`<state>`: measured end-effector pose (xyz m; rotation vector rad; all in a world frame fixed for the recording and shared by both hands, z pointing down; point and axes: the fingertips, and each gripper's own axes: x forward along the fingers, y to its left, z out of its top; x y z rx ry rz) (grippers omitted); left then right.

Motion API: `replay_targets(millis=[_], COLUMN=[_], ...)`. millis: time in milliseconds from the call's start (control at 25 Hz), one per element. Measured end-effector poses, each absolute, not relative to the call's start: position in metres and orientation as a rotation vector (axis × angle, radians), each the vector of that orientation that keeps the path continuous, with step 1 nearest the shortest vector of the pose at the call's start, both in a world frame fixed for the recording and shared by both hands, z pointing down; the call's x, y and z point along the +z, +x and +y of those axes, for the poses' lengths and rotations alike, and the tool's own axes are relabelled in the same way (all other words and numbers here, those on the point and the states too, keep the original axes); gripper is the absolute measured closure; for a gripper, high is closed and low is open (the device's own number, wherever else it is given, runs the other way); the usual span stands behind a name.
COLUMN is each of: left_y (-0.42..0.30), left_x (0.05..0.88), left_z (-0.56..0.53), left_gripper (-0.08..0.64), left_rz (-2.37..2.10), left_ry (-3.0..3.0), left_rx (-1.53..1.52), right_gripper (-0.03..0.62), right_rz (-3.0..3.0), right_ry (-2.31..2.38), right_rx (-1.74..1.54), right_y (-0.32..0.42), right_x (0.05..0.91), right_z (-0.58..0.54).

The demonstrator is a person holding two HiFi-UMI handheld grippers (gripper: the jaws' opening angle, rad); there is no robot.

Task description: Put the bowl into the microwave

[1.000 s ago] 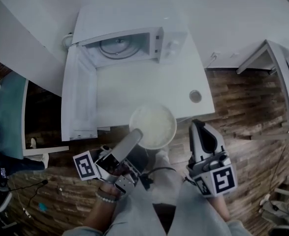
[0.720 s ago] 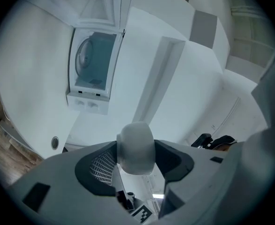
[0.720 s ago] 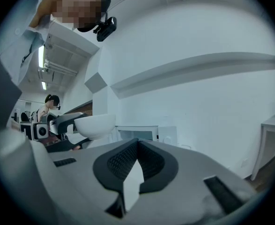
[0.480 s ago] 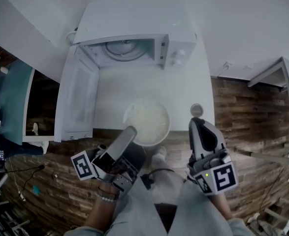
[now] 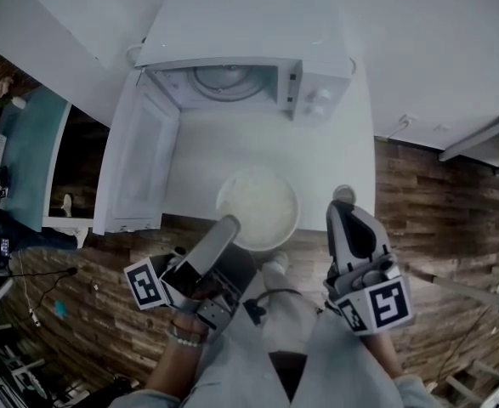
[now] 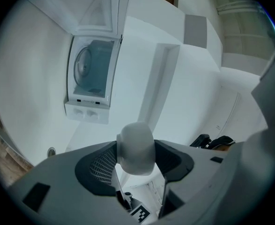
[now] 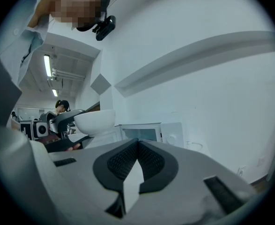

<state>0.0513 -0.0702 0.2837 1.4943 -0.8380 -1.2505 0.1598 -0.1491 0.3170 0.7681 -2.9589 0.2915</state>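
Moved forward a little, the round white bowl (image 5: 258,209) now hangs over the white tabletop (image 5: 334,160), pinched at its rim by the left gripper (image 5: 228,226). Beside it the right gripper (image 5: 341,215) is closed and empty. This looks like the carrying step. Next, the bowl must go into the open white microwave (image 5: 317,66).

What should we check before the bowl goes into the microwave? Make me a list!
1. Is the microwave door open: ok, it stands swung wide to the left.
2. Room inside the microwave: ok, only the turntable shows.
3. Grip of the left gripper on the bowl: ok, jaws shut on its rim.
4. Is the right gripper out of the way: ok, shut, empty, right of the bowl.
5. Anything in the bowl: cannot tell.
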Motion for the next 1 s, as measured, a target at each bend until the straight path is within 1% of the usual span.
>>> replay_targets(millis=[520, 1000], left_y=[0.037, -0.005], left_x=[0.289, 0.295], left_z=[-0.07, -0.088], left_gripper=[0.319, 0.319], left_rz=[-0.827, -0.867], left_ry=[1.479, 1.458], left_rx=[-1.261, -1.25], right_gripper=[0.588, 0.588], right_rz=[-2.958, -2.95], right_ry=[0.754, 0.736], right_rx=[0.279, 0.271], right_y=[0.141, 0.097], right_x=[0.318, 0.318], right_z=[-0.145, -0.162])
